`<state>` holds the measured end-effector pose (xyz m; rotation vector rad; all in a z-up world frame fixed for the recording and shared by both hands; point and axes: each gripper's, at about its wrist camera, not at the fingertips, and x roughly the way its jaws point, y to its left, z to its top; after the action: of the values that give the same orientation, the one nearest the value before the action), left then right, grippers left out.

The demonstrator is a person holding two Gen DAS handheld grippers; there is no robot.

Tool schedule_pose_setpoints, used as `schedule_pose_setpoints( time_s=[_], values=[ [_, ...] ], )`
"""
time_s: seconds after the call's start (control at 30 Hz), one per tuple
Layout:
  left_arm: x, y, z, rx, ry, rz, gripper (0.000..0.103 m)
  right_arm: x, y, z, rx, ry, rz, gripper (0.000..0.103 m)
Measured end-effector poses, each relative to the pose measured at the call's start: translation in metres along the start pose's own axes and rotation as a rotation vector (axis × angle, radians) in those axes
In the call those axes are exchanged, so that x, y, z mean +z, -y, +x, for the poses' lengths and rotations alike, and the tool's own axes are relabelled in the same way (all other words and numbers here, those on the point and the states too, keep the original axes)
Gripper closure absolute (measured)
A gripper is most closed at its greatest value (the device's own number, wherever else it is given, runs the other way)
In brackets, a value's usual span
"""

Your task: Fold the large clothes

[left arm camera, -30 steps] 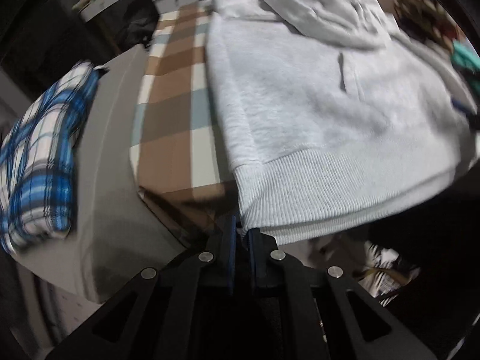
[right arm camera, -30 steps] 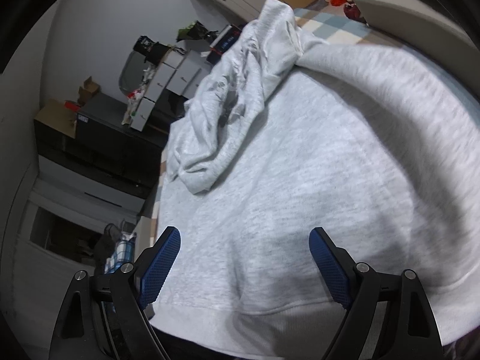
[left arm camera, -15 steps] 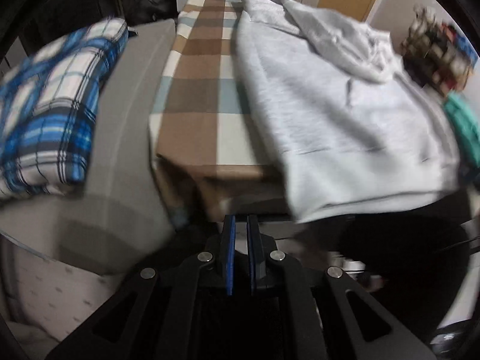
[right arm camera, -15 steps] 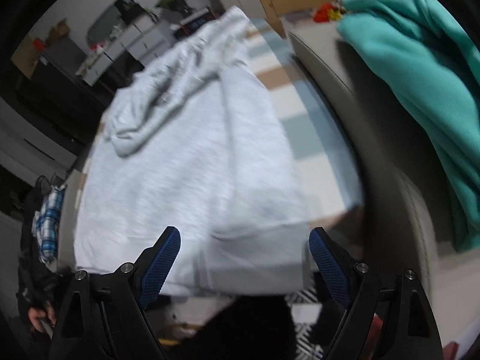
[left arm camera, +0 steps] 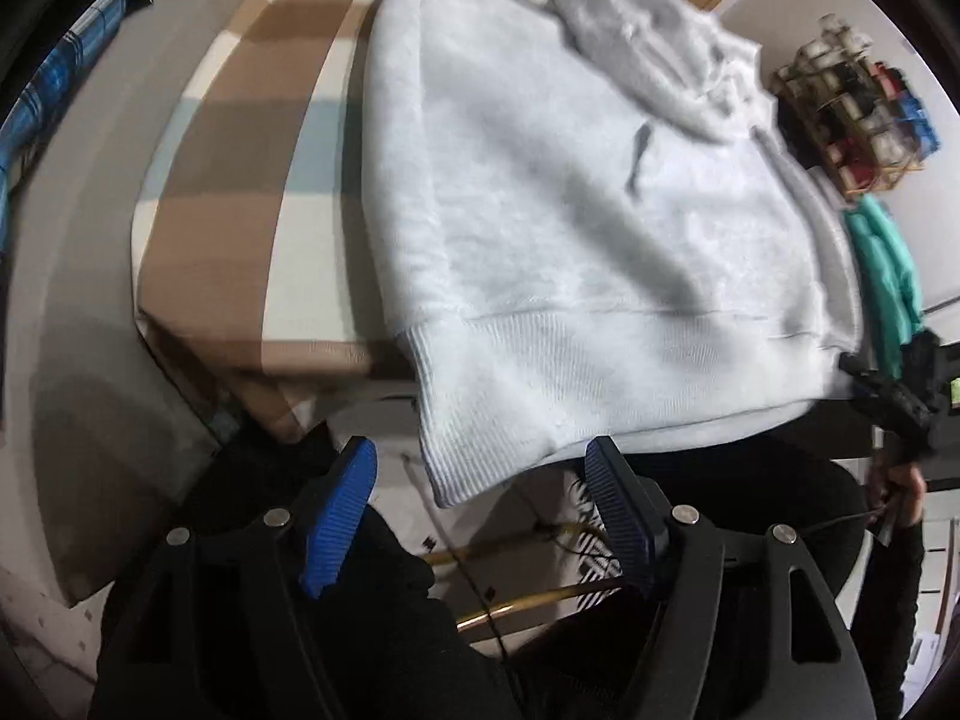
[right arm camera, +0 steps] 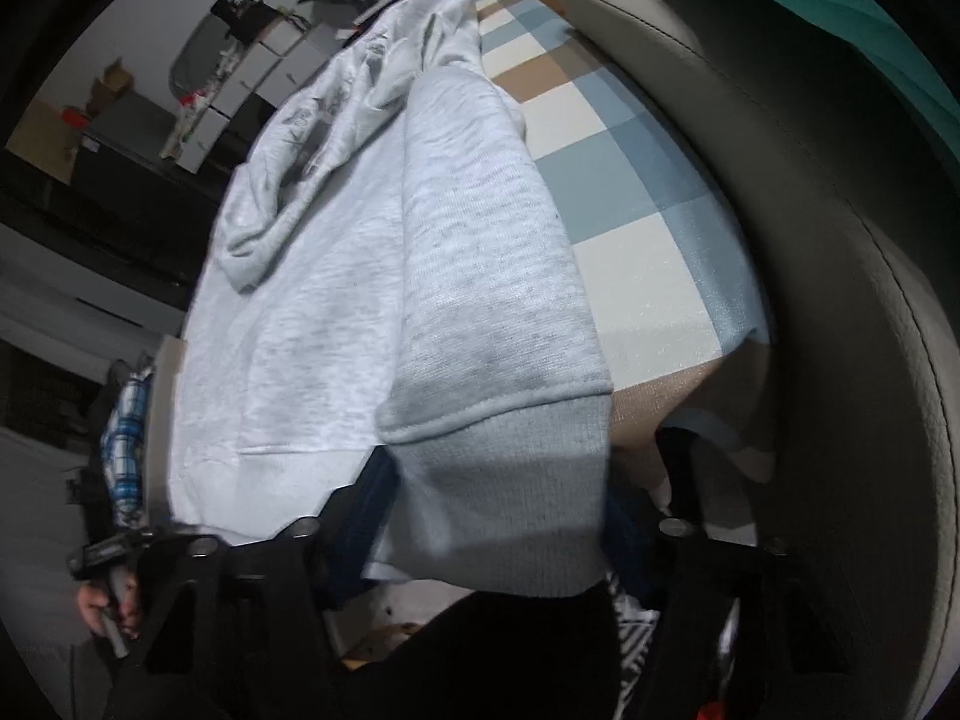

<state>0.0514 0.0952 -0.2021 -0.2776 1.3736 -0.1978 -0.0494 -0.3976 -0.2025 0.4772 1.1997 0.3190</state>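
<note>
Hoodie [left arm camera: 570, 228] lay flat on the checked cover [left arm camera: 240, 168] of a bed, and its ribbed hem [left arm camera: 540, 396] hung a little over the edge at 6 o'clock. In the left wrist view, the left gripper [left arm camera: 480, 504] was spread wide, with nothing between its blue pads [left arm camera: 339, 516]. The hem's corner dangled just above the gap. The hood [left arm camera: 648, 54] was bunched up at 12 o'clock. A green cloth [left arm camera: 888, 276] sat at 3 o'clock, beside a rack of small things [left arm camera: 852, 114].

In the right wrist view, the hem [right arm camera: 510, 480] draped right over the right gripper [right arm camera: 498, 528]. The cloth hid the pads, so I could not tell if that claw was spread or pinching. The hoodie's body [right arm camera: 312, 312] stretched away toward 11 o'clock. A grey cushion [right arm camera: 810, 240] curved along 3 o'clock. A blue plaid cloth [right arm camera: 126, 438] peeked out at 9 o'clock.

The hoodie looked thick, soft and floppy, and probably a bit heavy for cloth. It would likely sag and bend wherever it was not held. The ribbed hem looked firmer and less slippery, so its two corners seemed the best places to grab.
</note>
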Motion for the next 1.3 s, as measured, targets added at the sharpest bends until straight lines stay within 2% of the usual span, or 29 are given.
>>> schedule_pose_setpoints(
  time_s=[0.03, 0.07, 0.1, 0.17, 0.23, 0.27, 0.37, 0.5, 0.63, 0.73, 0.77, 0.8, 0.83, 0.87, 0.9, 0.93, 1.0, 1.07, 1.3],
  values=[
    [-0.001, 0.0, 0.001, 0.012, -0.007, -0.01, 0.035, -0.001, 0.001, -0.002, 0.001, 0.006, 0.0, 0.054],
    [0.0, -0.003, 0.003, 0.005, 0.0, -0.038, 0.035, -0.003, 0.001, -0.006, 0.038, 0.021, 0.002, 0.064],
    [0.001, -0.005, 0.003, -0.002, 0.004, -0.056, 0.035, -0.004, 0.001, -0.011, 0.097, 0.029, 0.003, 0.088],
    [0.002, -0.017, -0.001, -0.034, 0.023, -0.133, 0.035, -0.006, 0.001, -0.023, 0.122, 0.057, 0.003, 0.091],
    [0.003, -0.028, 0.002, -0.074, 0.0, -0.189, 0.035, -0.007, -0.005, -0.034, 0.174, 0.093, -0.019, 0.093],
    [0.004, -0.032, 0.005, -0.119, -0.023, -0.207, 0.035, -0.007, -0.008, -0.038, 0.198, 0.106, -0.028, 0.094],
    [0.005, -0.033, 0.007, -0.221, -0.054, -0.221, 0.035, -0.004, -0.008, -0.036, 0.312, 0.087, 0.01, 0.093],
    [0.011, -0.037, 0.011, -0.276, -0.095, -0.242, 0.035, 0.0, -0.007, -0.017, 0.319, 0.033, 0.032, 0.089],
    [0.018, -0.041, 0.012, -0.307, -0.105, -0.296, 0.035, 0.002, -0.005, -0.006, 0.29, 0.004, 0.059, 0.073],
    [0.021, -0.039, 0.014, -0.351, -0.13, -0.3, 0.035, 0.001, -0.003, -0.001, 0.258, -0.016, 0.064, 0.054],
    [0.022, -0.037, 0.011, -0.347, -0.113, -0.287, 0.035, 0.0, -0.002, 0.002, 0.234, -0.024, 0.06, 0.053],
    [0.022, -0.036, 0.007, -0.332, -0.09, -0.278, 0.039, -0.001, -0.003, 0.005, 0.209, -0.038, 0.052, 0.054],
    [0.021, -0.037, 0.001, -0.313, -0.059, -0.281, 0.049, -0.001, -0.003, 0.004, 0.204, -0.028, 0.045, 0.055],
    [0.021, -0.039, -0.002, -0.312, -0.034, -0.296, 0.077, 0.0, -0.003, 0.003, 0.207, -0.014, 0.042, 0.058],
    [0.021, -0.04, -0.002, -0.313, -0.031, -0.306, 0.091, -0.001, -0.002, -0.001, 0.215, 0.003, 0.038, 0.069],
    [0.02, -0.044, -0.001, -0.317, -0.035, -0.323, 0.092, 0.0, -0.003, -0.004, 0.223, 0.02, 0.03, 0.079],
    [0.017, -0.047, -0.002, -0.334, -0.022, -0.338, 0.1, -0.003, -0.005, -0.011, 0.227, 0.058, 0.012, 0.084],
    [0.016, -0.044, -0.006, -0.312, 0.007, -0.323, 0.1, -0.005, -0.009, -0.017, 0.209, 0.088, -0.016, 0.088],
    [-0.001, -0.02, -0.02, -0.138, 0.102, -0.161, 0.102, -0.023, -0.006, -0.033, 0.184, 0.159, -0.043, 0.09]
  ],
)
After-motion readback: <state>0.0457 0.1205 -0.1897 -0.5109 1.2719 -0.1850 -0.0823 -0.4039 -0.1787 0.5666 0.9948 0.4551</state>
